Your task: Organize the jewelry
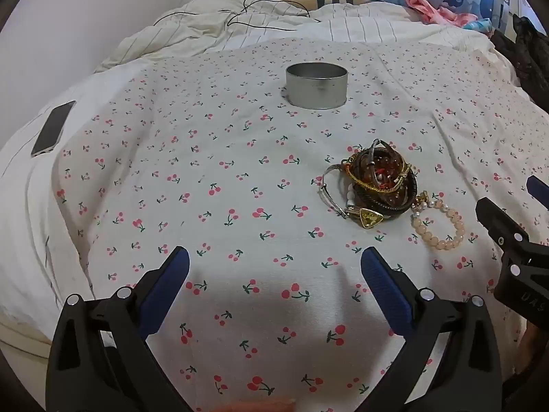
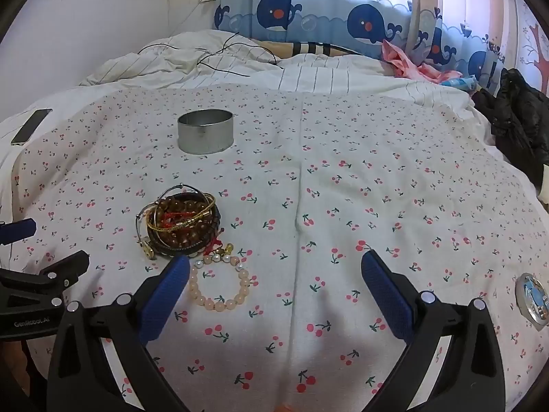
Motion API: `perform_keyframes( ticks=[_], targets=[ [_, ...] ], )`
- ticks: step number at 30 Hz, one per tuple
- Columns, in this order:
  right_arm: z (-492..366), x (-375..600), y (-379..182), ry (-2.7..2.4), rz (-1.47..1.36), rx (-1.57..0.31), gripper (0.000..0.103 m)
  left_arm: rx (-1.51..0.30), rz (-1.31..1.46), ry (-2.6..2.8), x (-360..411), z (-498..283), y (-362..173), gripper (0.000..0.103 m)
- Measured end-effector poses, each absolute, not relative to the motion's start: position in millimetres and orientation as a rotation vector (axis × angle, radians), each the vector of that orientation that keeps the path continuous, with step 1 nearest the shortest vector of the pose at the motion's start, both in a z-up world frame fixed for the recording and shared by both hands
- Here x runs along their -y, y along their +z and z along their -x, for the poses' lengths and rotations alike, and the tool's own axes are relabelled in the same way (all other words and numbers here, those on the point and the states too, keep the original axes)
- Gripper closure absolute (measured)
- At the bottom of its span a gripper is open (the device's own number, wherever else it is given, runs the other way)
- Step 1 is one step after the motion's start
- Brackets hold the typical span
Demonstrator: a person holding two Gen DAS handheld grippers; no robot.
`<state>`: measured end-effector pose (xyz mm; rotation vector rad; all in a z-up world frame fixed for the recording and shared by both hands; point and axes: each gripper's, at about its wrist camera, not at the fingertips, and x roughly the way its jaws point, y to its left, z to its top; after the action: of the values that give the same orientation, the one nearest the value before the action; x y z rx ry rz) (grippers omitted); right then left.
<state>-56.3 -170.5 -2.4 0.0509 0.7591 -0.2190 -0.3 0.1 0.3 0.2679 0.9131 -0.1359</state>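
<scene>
Bracelets sit in a tangled pile on a cherry-print bed, toward its right side and near the front edge, with a loose peach bead bracelet lying just in front of the heap. Farther back, near the middle of the bed, stands an open round tin, apparently where the jewelry is meant to go. Both claws hover above the sheet with jaws spread wide and nothing between them: the left claw over bare cloth left of the pile, the right claw with its left finger just beside the bead bracelet. A phone lies at the bed's left edge. Sorting has not visibly begun. The interlocked bands are the likely trouble: lifting one could drag others along or scatter them, and the soft bedding may give under a pinch, letting a thin bangle slip free.
</scene>
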Motion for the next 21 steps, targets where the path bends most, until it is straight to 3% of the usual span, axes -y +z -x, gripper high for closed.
perform_keyframes(
  ticks=[21],
  targets=[
    [54.3,169.3,-2.1,-0.206,-0.068,-0.764,0.007,-0.973,-0.154,-0.230,-15.5,-14.0,-8.6,0.006]
  ],
)
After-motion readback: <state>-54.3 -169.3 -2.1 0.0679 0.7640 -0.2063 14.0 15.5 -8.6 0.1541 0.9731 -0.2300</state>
